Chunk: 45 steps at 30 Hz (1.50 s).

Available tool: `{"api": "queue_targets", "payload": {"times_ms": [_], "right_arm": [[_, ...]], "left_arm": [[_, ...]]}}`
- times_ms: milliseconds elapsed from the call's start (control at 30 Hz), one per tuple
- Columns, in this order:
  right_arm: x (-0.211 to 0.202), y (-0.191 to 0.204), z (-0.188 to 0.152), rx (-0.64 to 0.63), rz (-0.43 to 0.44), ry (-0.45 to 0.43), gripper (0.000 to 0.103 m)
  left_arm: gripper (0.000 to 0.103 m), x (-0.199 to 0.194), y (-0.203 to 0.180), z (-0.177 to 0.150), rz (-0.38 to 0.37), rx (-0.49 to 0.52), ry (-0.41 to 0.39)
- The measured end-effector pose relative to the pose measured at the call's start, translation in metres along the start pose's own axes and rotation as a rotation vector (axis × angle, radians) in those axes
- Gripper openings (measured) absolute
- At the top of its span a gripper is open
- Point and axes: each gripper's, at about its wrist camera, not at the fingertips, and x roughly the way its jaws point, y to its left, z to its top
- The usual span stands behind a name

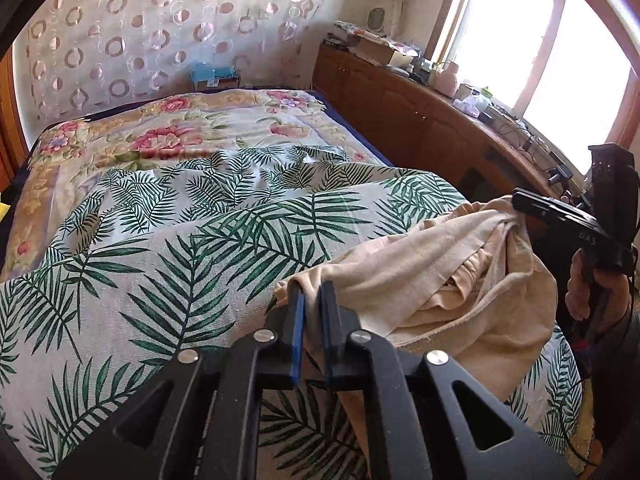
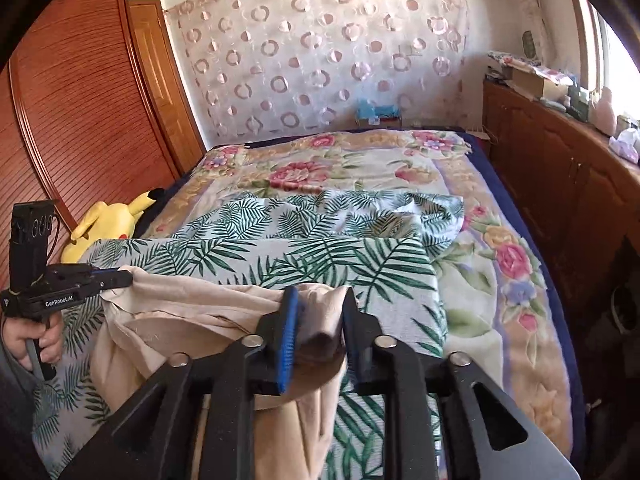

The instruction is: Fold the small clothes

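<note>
The bed [image 1: 248, 128], under a palm-leaf sheet [image 1: 160, 248], fills the middle of both views. On the sheet's near edge, lower right in the left wrist view and lower left to centre in the right wrist view, lies the task's thing: a crumpled beige garment [image 1: 460, 280]. Its long axis runs across the frame, from one gripper to the other, roughly along the near edge of the bed.

The left gripper [image 1: 311, 300] sits at bottom centre of its own view, its blue-padded jaws a narrow slit apart with the garment's left corner reaching into the gap; whether the pads still press the cloth I cannot tell. The right gripper [image 2: 318, 312], bottom centre of its view, has its jaws clearly spread, a bunched fold of the garment lying loose between them without being pinched.

Each gripper is at its own end of the cloth, so neither is nearer overall. My judgement: the next move depends on that end-to-end line, since the cloth lies heaped rather than flat.
</note>
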Motion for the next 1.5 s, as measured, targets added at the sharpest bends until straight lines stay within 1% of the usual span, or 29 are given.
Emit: {"api": "queue_targets", "payload": {"times_ms": [33, 67, 100, 133, 200, 267, 433, 533, 600, 633, 733, 800, 867, 933, 1000, 1033, 1100, 1133, 1167, 1200, 1233, 1267, 1300, 1367, 1433, 1500], "right_arm": [[-0.007, 0.000, -0.002, -0.006, -0.003, -0.016, 0.045], [-0.014, -0.002, -0.005, -0.009, -0.008, -0.027, 0.051], [-0.020, -0.003, -0.010, -0.014, -0.011, -0.029, 0.051], [-0.024, -0.003, -0.017, -0.028, -0.005, -0.021, 0.051], [-0.028, -0.001, -0.025, -0.064, 0.008, 0.015, 0.051], [-0.026, 0.005, -0.033, -0.102, 0.015, 0.054, 0.051], [-0.011, 0.025, -0.042, -0.190, 0.028, 0.144, 0.051], [0.000, 0.034, -0.032, -0.196, 0.031, 0.141, 0.051], [0.008, 0.038, -0.021, -0.216, 0.037, 0.124, 0.051], [0.016, 0.038, -0.015, -0.226, 0.032, 0.120, 0.050], [0.027, 0.037, -0.001, -0.224, 0.051, 0.104, 0.007], [0.030, 0.031, 0.008, -0.189, 0.068, 0.066, 0.007], [0.032, 0.020, 0.017, -0.127, 0.072, 0.033, 0.005], [0.036, 0.009, 0.025, -0.070, 0.021, 0.027, 0.004], [0.045, 0.005, 0.029, -0.041, -0.054, 0.040, 0.004], [0.049, 0.006, 0.031, -0.031, -0.077, 0.057, 0.004], [0.056, 0.013, 0.031, -0.031, -0.095, 0.102, 0.004], [0.059, 0.016, 0.031, -0.039, -0.096, 0.138, 0.012], [0.061, 0.017, 0.032, -0.049, -0.102, 0.153, 0.025], [0.060, 0.018, 0.032, -0.053, -0.109, 0.150, 0.032], [0.059, 0.017, 0.034, -0.051, -0.107, 0.151, 0.048], [0.056, 0.017, 0.034, -0.043, -0.095, 0.155, 0.057], [0.054, 0.016, 0.035, -0.035, -0.081, 0.165, 0.059], [0.047, 0.007, 0.038, -0.018, -0.065, 0.148, 0.059], [0.035, 0.004, 0.032, -0.005, -0.043, 0.142, 0.059], [0.035, -0.003, 0.023, 0.016, -0.019, 0.153, 0.061]], "left_arm": [[0.022, -0.004, 0.000, -0.001, 0.006, 0.011, -0.011], [0.036, -0.010, 0.001, -0.002, 0.013, 0.022, -0.025], [0.046, -0.017, 0.002, -0.005, 0.009, 0.032, -0.039], [0.049, -0.023, 0.003, -0.006, -0.003, 0.041, -0.043], [0.071, -0.029, 0.007, -0.011, -0.016, 0.048, -0.037], [0.075, -0.034, 0.009, -0.018, -0.030, 0.055, -0.029], [0.076, -0.025, 0.002, -0.032, -0.071, 0.087, 0.038], [0.076, -0.012, -0.008, -0.033, -0.063, 0.125, 0.062], [0.076, -0.003, -0.012, -0.030, -0.068, 0.130, 0.074], [0.076, 0.002, -0.012, -0.027, -0.058, 0.127, 0.079], [0.076, 0.011, -0.010, -0.012, -0.021, 0.109, 0.057], [0.076, 0.013, -0.003, 0.000, -0.009, 0.084, 0.029], [0.076, 0.015, 0.001, 0.010, 0.022, 0.074, -0.006], [0.076, 0.019, 0.010, 0.019, 0.081, 0.053, -0.032], [0.076, 0.024, 0.020, 0.027, 0.136, 0.027, -0.036], [0.076, 0.025, 0.025, 0.029, 0.156, 0.010, -0.040], [0.076, 0.025, 0.034, 0.032, 0.183, -0.013, -0.048], [0.076, 0.023, 0.038, 0.032, 0.197, -0.023, -0.052], [0.076, 0.021, 0.040, 0.032, 0.205, -0.030, -0.058], [0.076, 0.020, 0.042, 0.031, 0.209, -0.036, -0.062], [0.076, 0.019, 0.043, 0.030, 0.206, -0.040, -0.063], [0.076, 0.016, 0.044, 0.028, 0.192, -0.040, -0.064], [0.076, 0.014, 0.044, 0.027, 0.179, -0.041, -0.062], [0.076, 0.009, 0.040, 0.022, 0.150, -0.038, -0.063], [0.076, 0.004, 0.034, 0.017, 0.126, -0.024, -0.057], [0.076, 0.000, 0.026, 0.012, 0.104, -0.007, -0.052]]}}
